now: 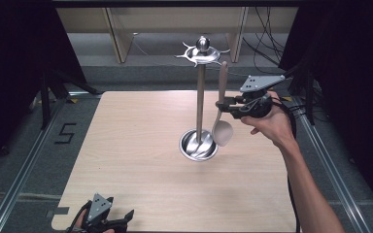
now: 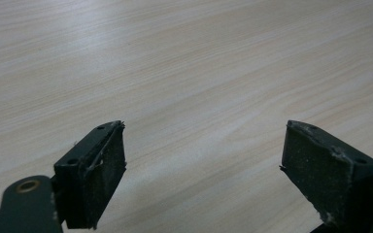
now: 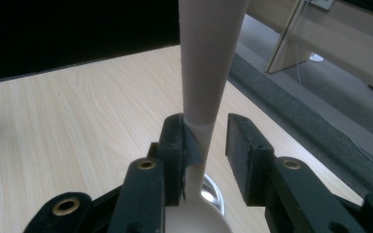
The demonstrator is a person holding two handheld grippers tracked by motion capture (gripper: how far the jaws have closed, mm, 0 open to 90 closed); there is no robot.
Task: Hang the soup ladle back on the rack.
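Spoon (image 1: pixel 222 112) hanging upright beside the rack (image 1: pixel 200 99) post over the bench (image 1: pixel 136 145), neck between the right gripper's (image 1: pixel 222 103) slightly parted fingers (image 3: pixel 175 145), best lifted straight to a top hook; left gripper (image 2: pixel 204 160) idle, fingers spread.

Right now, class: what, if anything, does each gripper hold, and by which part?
The right gripper holds a beige spoon by the narrow lower part of its handle, just above the bowl. The left gripper is open over the table, holding nothing.
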